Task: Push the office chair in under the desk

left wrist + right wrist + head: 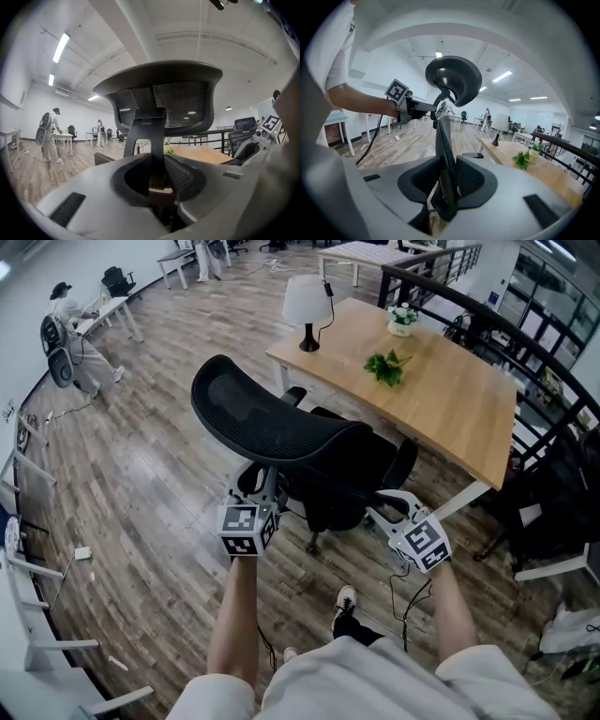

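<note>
Office chair (281,427) sits gripped by left tool (161,172) and right tool (447,178).

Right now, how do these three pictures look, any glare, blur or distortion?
Head view: sharp, evenly lit, soft sheen on the wood floor. Left gripper view: heavy fisheye, dark corners, ceiling strip light blown out. Right gripper view: same fisheye; the office chair edge close up looks soft.

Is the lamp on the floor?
No, the lamp stands on the desk, near its corner.
</note>
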`<state>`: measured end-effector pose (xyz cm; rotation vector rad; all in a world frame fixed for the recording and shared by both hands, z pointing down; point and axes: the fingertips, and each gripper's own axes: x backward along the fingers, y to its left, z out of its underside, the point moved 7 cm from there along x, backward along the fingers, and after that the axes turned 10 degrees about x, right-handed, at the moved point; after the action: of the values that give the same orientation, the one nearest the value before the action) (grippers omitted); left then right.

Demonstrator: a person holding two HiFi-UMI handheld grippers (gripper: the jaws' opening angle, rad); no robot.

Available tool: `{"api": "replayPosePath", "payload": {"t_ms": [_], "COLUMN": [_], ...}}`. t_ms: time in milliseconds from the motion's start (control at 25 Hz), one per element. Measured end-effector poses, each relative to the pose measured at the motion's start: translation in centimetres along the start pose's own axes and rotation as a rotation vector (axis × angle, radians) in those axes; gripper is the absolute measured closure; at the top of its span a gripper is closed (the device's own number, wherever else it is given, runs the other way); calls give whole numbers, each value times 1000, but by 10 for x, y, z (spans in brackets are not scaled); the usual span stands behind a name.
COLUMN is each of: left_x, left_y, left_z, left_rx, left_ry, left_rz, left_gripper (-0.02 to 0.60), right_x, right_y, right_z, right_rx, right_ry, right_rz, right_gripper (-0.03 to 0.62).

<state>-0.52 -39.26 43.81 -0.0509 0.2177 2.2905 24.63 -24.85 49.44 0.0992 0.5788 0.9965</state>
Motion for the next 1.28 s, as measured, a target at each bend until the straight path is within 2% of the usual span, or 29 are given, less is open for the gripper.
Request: {"api": "replayPosePath", "payload": {"t_ms": [600, 1000, 1160, 1280], "left_x": [-97, -162, -187, -204], "left_y": [-32, -38, -40, -46], "left_z": [-9, -16, -18, -20], "left_rx": [9, 12, 11, 6], "left_ry": [9, 7, 16, 20], "left_rz": [-30, 14, 34, 55], "left_gripper": [482, 482, 482, 482], "right_x": [-2, -13, -18, -17], "right_y": [-84, -131, -148, -162], "right_z": [33, 47, 51, 57], "right_rx": [9, -37, 16, 8], "right_ry": [-49, -51, -7, -4], "right_rz": [-20, 1, 15, 40], "right_gripper": [468, 465, 462, 462]}}
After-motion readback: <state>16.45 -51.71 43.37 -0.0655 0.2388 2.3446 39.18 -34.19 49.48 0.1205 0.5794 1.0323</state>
